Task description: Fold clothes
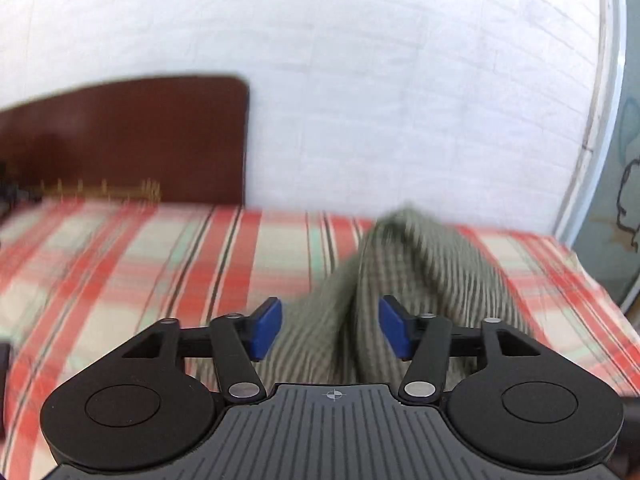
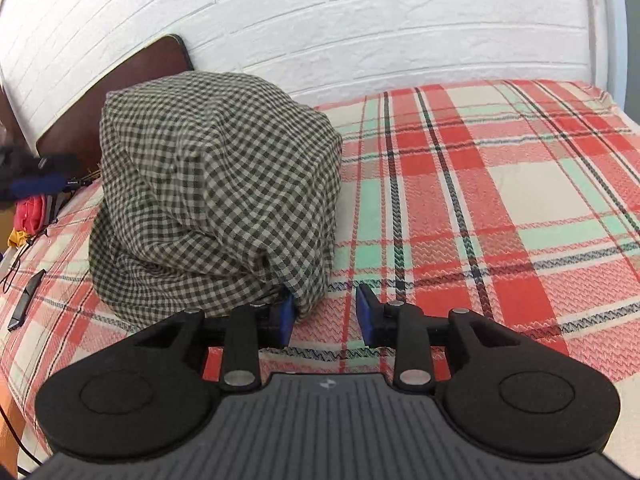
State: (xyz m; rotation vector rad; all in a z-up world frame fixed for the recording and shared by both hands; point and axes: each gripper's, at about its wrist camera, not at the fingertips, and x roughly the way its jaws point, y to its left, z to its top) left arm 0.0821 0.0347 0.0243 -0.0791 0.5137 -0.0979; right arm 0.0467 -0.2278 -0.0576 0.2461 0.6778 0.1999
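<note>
A green-and-cream checked garment (image 2: pixel 216 184) stands up in a tall billowed heap on the red plaid bedspread (image 2: pixel 500 184). In the left wrist view the same garment (image 1: pixel 404 280) is blurred and runs between the blue pads of my left gripper (image 1: pixel 330 326), whose jaws stand apart with cloth in the gap. My right gripper (image 2: pixel 326 312) is open low over the bedspread; its left pad (image 2: pixel 286 316) touches the garment's lower right corner, the right pad is free.
A white brick wall (image 2: pixel 360 20) runs behind the bed, with a dark brown headboard (image 1: pixel 128 136) at the left. Clutter, cords and a dark flat object (image 2: pixel 26 300) lie at the bed's left edge. A door frame (image 1: pixel 600 120) stands at the right.
</note>
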